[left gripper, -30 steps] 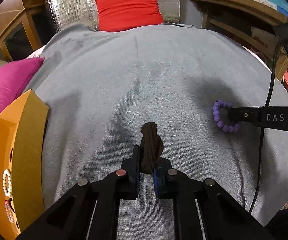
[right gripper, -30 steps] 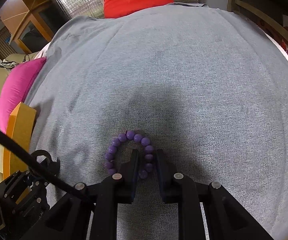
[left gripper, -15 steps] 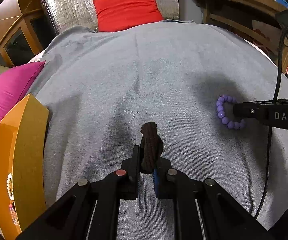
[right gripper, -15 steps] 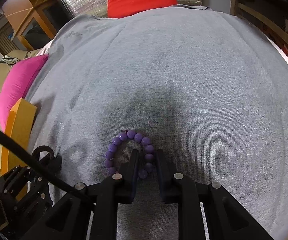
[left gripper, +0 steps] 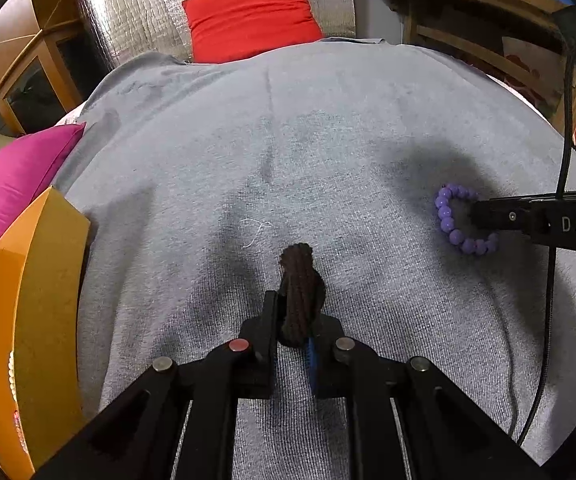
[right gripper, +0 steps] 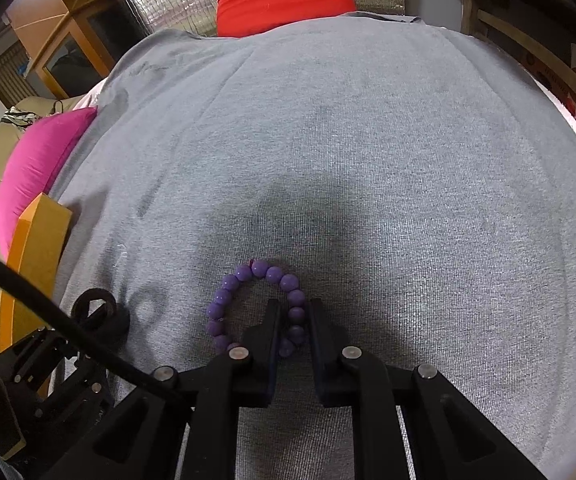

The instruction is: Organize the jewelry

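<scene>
Now my left gripper (left gripper: 293,322) is clamped on the brown band (left gripper: 301,288) above the cloth (left gripper: 328,128), while my right gripper (right gripper: 292,322) is closing around the beads (right gripper: 256,304) lying there, and round beads may roll out.

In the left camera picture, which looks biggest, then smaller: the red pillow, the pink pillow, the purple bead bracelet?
1. Pink pillow and red pillow: look alike; different distances, so unranked.
2. Purple bead bracelet, clearly smallest.

Black gripper (left gripper: 294,320), silver screws
</scene>
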`<state>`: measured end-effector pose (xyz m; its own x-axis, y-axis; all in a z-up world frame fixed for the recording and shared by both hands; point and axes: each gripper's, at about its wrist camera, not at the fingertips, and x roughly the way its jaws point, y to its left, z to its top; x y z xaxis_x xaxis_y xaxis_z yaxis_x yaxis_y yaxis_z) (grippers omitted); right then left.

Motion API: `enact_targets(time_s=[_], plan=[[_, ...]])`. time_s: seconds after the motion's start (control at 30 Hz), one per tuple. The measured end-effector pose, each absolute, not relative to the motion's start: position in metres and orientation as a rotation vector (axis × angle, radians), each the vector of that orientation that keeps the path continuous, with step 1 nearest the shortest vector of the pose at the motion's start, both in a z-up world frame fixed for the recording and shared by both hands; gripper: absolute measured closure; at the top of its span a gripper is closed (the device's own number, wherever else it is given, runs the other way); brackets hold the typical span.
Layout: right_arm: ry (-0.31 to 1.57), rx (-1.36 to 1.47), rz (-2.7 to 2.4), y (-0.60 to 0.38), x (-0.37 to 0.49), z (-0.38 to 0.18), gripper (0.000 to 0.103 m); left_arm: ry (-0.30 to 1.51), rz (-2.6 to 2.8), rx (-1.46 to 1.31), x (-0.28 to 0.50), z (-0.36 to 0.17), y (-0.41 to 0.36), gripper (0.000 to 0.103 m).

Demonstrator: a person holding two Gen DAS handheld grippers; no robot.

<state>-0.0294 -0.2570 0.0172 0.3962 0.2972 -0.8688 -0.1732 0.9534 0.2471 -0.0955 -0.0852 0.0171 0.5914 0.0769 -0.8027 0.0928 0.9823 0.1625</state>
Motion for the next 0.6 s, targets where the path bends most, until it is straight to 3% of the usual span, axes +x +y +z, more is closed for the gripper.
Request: enact_targets(time_s=[0.23, 0.33, 0.4, 0.43, 0.6], plan=[[1.129, 0.136, 0.295, -0.255, -0.027, 0.017, 0.087, 0.945, -0.026, 0.187, -0.096, 0.018, -0.083, 0.088], [1.132, 0.149, 0.295, -0.256, -0.027, 0.017, 0.086, 0.949, -0.018, 0.182, -0.092, 0.019, -0.076, 0.073], [1.131, 0.152, 0.295, -0.257, -0.027, 0.017, 0.086, 0.954, 0.004, 0.152, -0.09, 0.019, -0.068, 0.05], [1.131, 0.153, 0.296, -0.26, -0.026, 0.017, 0.086, 0.961, 0.016, 0.122, -0.088, 0.019, -0.062, 0.045], [1.127, 0.137, 0.292, -0.258, -0.027, 0.017, 0.086, 0.981, -0.012, 0.045, -0.085, 0.017, -0.048, 0.039]])
